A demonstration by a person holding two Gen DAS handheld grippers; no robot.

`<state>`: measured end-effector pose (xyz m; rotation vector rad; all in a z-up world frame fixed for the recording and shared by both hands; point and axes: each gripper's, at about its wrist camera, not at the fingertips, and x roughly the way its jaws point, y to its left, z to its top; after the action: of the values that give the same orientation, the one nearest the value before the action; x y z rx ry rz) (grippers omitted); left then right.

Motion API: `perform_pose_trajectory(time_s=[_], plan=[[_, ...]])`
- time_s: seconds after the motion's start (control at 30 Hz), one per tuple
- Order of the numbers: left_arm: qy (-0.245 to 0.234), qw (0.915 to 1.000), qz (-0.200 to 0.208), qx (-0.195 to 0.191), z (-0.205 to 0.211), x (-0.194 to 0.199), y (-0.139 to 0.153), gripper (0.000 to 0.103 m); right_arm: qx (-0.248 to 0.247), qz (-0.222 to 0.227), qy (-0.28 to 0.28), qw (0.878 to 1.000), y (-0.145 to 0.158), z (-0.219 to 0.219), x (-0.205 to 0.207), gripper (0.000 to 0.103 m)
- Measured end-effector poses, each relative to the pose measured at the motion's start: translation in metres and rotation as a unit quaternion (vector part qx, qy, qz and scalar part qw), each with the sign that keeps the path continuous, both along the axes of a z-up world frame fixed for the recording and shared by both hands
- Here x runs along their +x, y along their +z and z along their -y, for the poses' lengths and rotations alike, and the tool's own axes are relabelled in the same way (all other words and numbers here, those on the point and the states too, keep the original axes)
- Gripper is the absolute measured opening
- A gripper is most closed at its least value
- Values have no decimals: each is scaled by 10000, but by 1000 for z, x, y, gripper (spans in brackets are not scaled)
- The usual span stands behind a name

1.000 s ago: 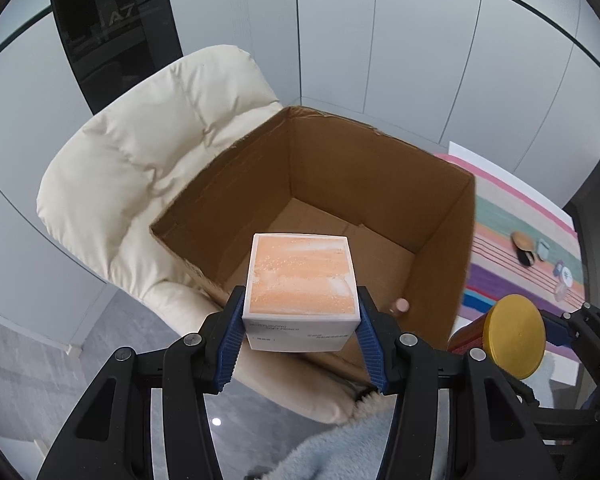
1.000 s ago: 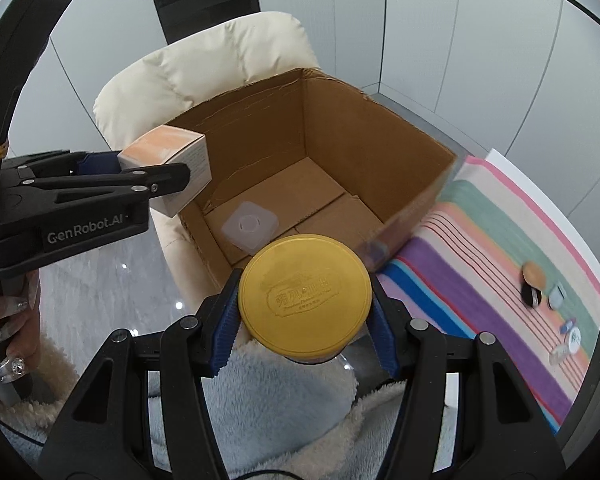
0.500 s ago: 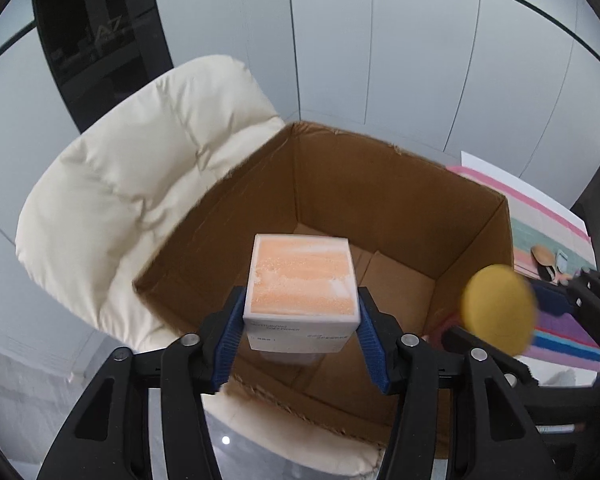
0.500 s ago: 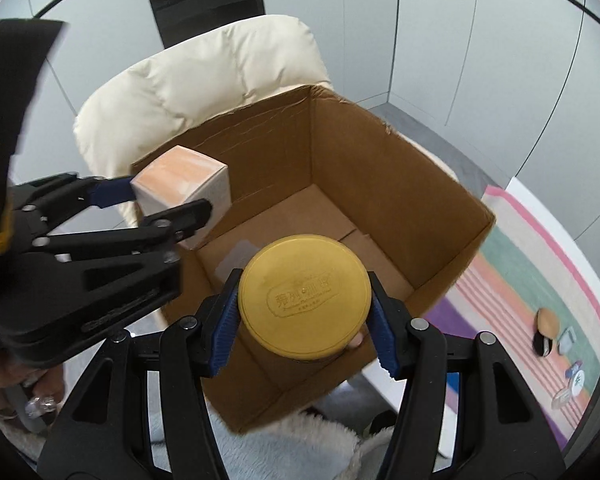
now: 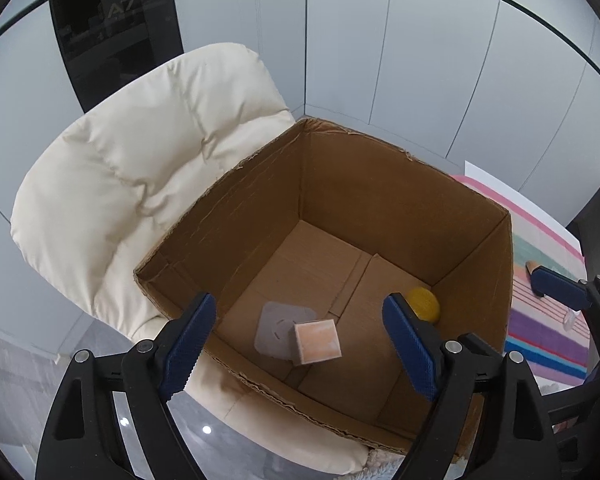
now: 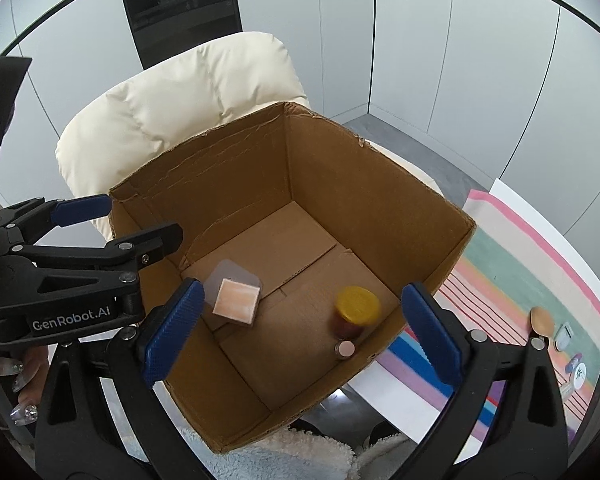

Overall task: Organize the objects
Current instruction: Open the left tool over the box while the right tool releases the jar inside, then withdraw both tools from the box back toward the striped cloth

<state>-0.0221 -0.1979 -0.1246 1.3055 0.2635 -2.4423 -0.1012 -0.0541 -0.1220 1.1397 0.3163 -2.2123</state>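
Observation:
An open cardboard box [image 5: 384, 184] [image 6: 364, 176] rests on a cream chair. Inside it lie a small white box with an orange top [image 5: 317, 341] [image 6: 236, 300], partly on a flat grey lid [image 5: 274, 330] [image 6: 228, 276], and a jar with a yellow lid [image 5: 423, 304] [image 6: 356, 310]. A small pinkish cap [image 6: 345, 349] sits by the jar. My left gripper [image 5: 298, 344] hovers over the box's near edge, its jaws opening with nothing between them. My right gripper [image 6: 300, 328] hangs above the box, jaws opening, empty too. The left gripper [image 6: 116, 220] also shows at the left in the right wrist view.
The cream padded chair [image 5: 140, 184] [image 6: 180, 92] carries the box. A striped cloth [image 6: 520, 280] [image 5: 548, 308] on the right holds several small items, including a wooden spoon [image 6: 542, 320]. A fluffy pale blue blanket [image 6: 252, 460] lies below. A hand [image 6: 20, 380] grips the left tool.
Both grippers have opened. The orange-topped box and the yellow-lidded jar have dropped from the jaws into the cardboard box. Both grippers moved forward over the box.

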Motion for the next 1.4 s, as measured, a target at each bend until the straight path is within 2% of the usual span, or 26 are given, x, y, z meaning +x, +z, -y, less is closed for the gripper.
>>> perform_pose_trajectory(time_s=[0.2, 0.4, 0.7, 0.83, 1.0, 1.4], plan=[[-61, 9999, -12, -92, -8, -2, 0, 87, -24, 15, -88, 10000, 2, -10, 4, 101], [-207, 9997, -93, -4, -23, -4, 4, 87, -17, 0, -405, 9992, 5, -34, 8, 101], [-842, 9963, -183, -34, -80, -25, 11, 87, 38, -6, -1023, 9947, 9, -93, 13, 101], [-1169, 9928, -234, -61, -115, -35, 14, 87, 43, -46, -1306, 9914, 13, -125, 16, 101], [-1494, 9882, -158, 284, -152, -51, 12, 87, 34, -51, -1696, 9855, 14, -167, 20, 101], [-2425, 9696, 16, 314, -254, -75, 5, 87, 52, 46, -2594, 9657, 11, -271, 32, 101]])
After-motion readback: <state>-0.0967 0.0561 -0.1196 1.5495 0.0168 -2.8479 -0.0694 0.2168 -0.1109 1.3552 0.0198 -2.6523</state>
